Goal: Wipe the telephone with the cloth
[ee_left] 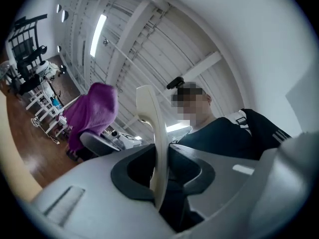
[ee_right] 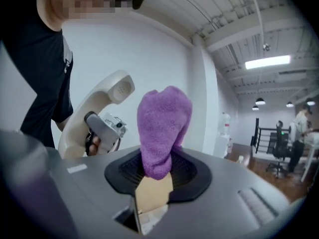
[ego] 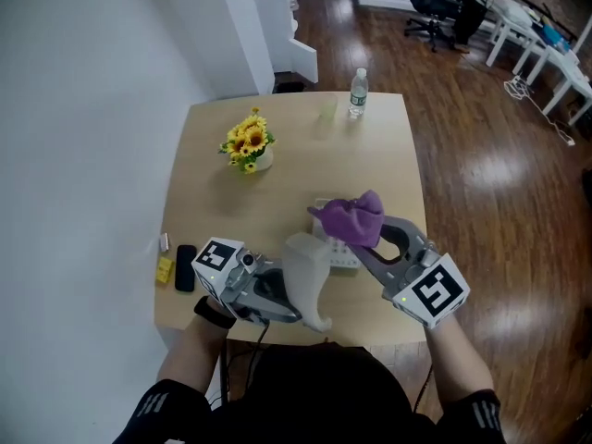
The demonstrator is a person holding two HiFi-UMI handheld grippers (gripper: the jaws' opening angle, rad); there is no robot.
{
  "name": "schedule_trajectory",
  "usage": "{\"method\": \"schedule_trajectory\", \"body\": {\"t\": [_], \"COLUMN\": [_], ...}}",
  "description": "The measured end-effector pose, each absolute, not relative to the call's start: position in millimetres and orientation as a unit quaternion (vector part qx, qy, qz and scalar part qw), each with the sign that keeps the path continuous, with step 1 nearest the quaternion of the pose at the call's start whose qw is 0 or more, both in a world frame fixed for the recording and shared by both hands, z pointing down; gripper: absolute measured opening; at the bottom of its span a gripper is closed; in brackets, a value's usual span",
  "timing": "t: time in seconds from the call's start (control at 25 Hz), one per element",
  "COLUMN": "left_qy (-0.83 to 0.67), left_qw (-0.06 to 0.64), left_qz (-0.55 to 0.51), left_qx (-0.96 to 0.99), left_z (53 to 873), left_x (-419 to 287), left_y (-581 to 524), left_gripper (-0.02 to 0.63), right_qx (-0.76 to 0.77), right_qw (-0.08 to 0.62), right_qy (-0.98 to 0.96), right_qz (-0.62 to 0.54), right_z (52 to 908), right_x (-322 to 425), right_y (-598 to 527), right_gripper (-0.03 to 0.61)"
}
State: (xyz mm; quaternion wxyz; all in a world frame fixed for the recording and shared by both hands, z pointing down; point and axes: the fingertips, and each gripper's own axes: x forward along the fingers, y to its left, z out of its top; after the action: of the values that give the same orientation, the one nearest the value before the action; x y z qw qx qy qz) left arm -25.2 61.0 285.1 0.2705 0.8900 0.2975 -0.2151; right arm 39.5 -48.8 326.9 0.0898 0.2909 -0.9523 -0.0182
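Note:
My left gripper point(ego: 294, 305) is shut on the cream telephone handset point(ego: 310, 280), which I hold lifted above the table's front edge. In the left gripper view the handset point(ee_left: 152, 133) stands edge-on between the jaws of that gripper point(ee_left: 159, 178). My right gripper point(ego: 367, 240) is shut on a purple cloth point(ego: 356, 215) just right of the handset. The cloth point(ee_right: 164, 128) bunches up from the right gripper point(ee_right: 157, 176), with the handset point(ee_right: 102, 108) to its left, apart from it. The telephone base point(ego: 340, 257) lies on the table, partly hidden under the cloth.
On the wooden table point(ego: 277, 192) stand a vase of sunflowers point(ego: 248, 144) at the far left and a water bottle point(ego: 358, 92) at the far edge. A black device point(ego: 186, 267) and a yellow item point(ego: 165, 268) lie at the near left edge. A white wall is at the left.

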Motion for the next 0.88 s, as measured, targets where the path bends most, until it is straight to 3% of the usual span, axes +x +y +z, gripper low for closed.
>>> {"method": "schedule_trajectory", "body": {"t": [0.2, 0.68, 0.88], "left_qy": [0.299, 0.293, 0.308], "left_qw": [0.264, 0.275, 0.279], "left_qz": [-0.217, -0.269, -0.271], "left_qx": [0.891, 0.875, 0.868], "left_z": [277, 275, 275], "left_x": [-23, -42, -44], "left_y": [66, 57, 64], "left_gripper": [0.081, 0.080, 0.080], "right_qx": [0.245, 0.181, 0.224], "right_qw": [0.107, 0.189, 0.148], "right_qy": [-0.957, -0.946, -0.952], "right_qz": [-0.114, -0.194, -0.146], "right_z": [279, 316, 300], "right_x": [8, -12, -2], "right_y": [-25, 25, -1], "right_gripper": [0.117, 0.100, 0.098]}}
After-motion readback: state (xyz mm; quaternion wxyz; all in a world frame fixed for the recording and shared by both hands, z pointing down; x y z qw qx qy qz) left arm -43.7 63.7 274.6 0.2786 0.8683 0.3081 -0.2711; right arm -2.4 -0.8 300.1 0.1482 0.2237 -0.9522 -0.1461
